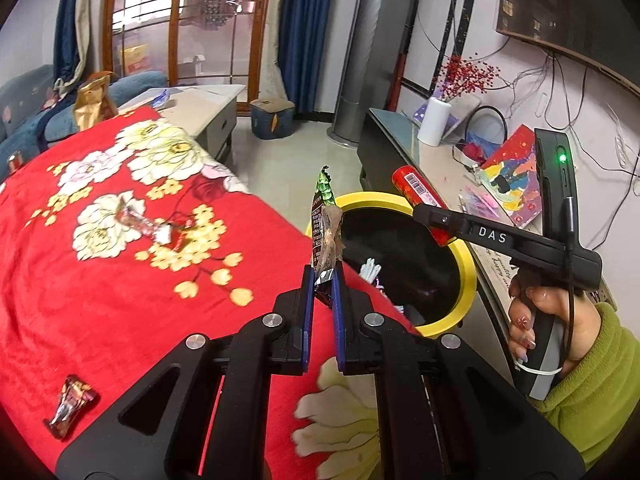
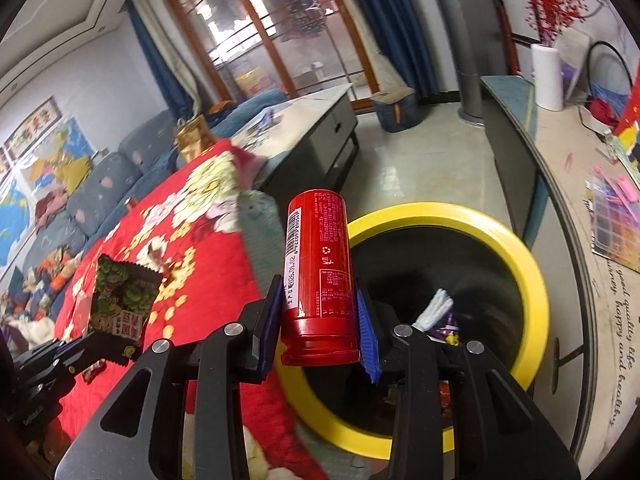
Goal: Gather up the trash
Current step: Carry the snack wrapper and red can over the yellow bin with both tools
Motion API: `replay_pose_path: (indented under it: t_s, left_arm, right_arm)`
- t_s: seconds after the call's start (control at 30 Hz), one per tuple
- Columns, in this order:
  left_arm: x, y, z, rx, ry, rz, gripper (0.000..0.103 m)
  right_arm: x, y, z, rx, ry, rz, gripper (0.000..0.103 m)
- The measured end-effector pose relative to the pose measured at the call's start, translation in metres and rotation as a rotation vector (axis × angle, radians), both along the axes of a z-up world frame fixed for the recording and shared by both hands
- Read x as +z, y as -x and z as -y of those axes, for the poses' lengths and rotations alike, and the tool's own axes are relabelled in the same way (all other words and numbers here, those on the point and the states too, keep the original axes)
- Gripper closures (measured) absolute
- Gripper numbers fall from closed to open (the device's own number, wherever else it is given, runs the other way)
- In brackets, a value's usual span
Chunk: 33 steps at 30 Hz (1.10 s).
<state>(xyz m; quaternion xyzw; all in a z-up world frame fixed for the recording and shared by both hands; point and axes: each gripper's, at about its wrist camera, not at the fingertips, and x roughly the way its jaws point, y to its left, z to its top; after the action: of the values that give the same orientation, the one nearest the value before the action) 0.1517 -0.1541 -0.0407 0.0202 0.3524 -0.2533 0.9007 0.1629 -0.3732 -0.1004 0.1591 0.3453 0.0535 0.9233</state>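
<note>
My left gripper (image 1: 323, 280) is shut on a green and brown snack wrapper (image 1: 325, 224), which stands upright above the edge of the red flowered blanket (image 1: 100, 300), just left of the yellow-rimmed bin (image 1: 464, 280). My right gripper (image 2: 320, 312) is shut on a red can (image 2: 318, 264), held over the near left rim of the bin (image 2: 532, 280). In the left wrist view the same can (image 1: 420, 196) hangs above the bin's far rim. The wrapper (image 2: 120, 300) also shows at the left of the right wrist view. Trash lies inside the bin.
Two candy wrappers (image 1: 152, 228) (image 1: 70, 404) lie on the blanket. A gold bag (image 1: 94, 100) stands at its far end by a blue sofa (image 1: 24, 112). A grey coffee table (image 1: 204, 116) lies beyond. A cluttered side cabinet (image 2: 580, 240) runs along the right of the bin.
</note>
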Motion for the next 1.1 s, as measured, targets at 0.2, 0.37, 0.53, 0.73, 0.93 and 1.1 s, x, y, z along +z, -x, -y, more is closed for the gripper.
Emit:
replay_pose_path:
  t_s: [0.2,0.37,0.53,0.73,0.93,1.1]
  left_arm:
    - [-0.003,-0.004,0.020,-0.030,-0.007,-0.004,0.098]
    - [-0.010,-0.008,0.035,-0.054,-0.012,-0.017,0.098]
    - [-0.019,-0.011,0.049,-0.087,-0.018,-0.027,0.098]
    - [-0.034,-0.016,0.066,-0.118,-0.034,-0.056,0.098]
    - [-0.047,-0.024,0.077,-0.122,-0.049,-0.087,0.098]
    - [-0.054,-0.030,0.085,-0.129,-0.059,-0.100,0.098]
  right_arm:
    - [-0.002,0.002,0.024,-0.061,-0.007,0.002,0.071]
    - [-0.006,0.001,0.037,-0.099,-0.005,-0.003,0.071]
    - [-0.012,0.001,0.050,-0.125,-0.013,-0.020,0.071]
    - [-0.021,-0.001,0.059,-0.146,-0.022,-0.045,0.071]
    - [-0.029,-0.004,0.065,-0.155,-0.038,-0.059,0.071]
    - [-0.036,-0.005,0.069,-0.162,-0.054,-0.074,0.069]
